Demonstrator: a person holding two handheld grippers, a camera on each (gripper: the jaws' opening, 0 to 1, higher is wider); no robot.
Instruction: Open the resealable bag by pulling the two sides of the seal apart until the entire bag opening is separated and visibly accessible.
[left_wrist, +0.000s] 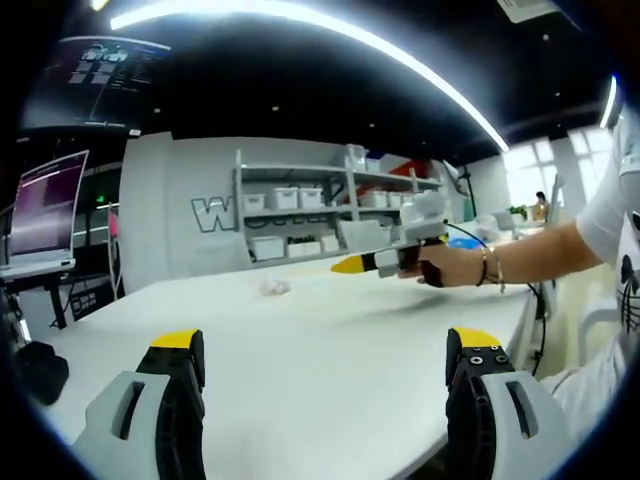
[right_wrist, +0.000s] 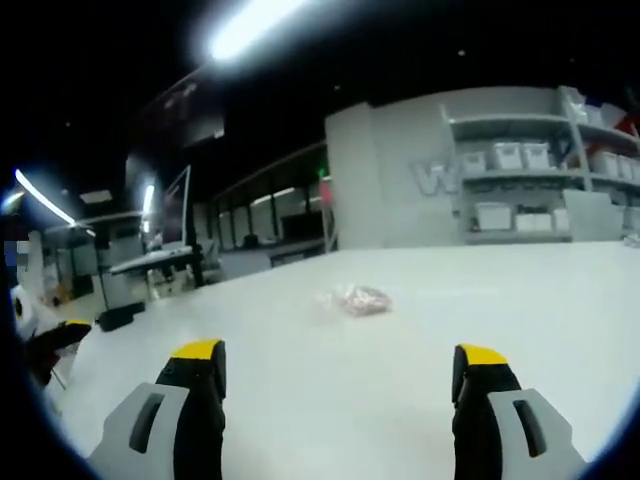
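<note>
Nothing of the task is done yet, as I judge it: the resealable bag (right_wrist: 357, 299) lies untouched on the white bench (right_wrist: 400, 390), a small crumpled clear packet with something reddish inside, and whether its seal is shut I cannot make out at this range. Both sides of the seal are still to be gripped and pulled apart along the whole opening. My right claw (right_wrist: 340, 375) has its jaws spread wide with nothing between them, and the bag sits ahead of it, well apart, roughly in line with the gap between the jaws. My left claw (left_wrist: 325, 360) is likewise spread and empty, low over the near edge of the bench; from there the bag (left_wrist: 273, 287) is a small pale lump far ahead, a little left of the gap's centre. In the left gripper view my right claw (left_wrist: 352, 264) comes in from the right, held in my hand (left_wrist: 447, 266), beside and beyond the bag. Both claws must close in on the bag first.
</note>
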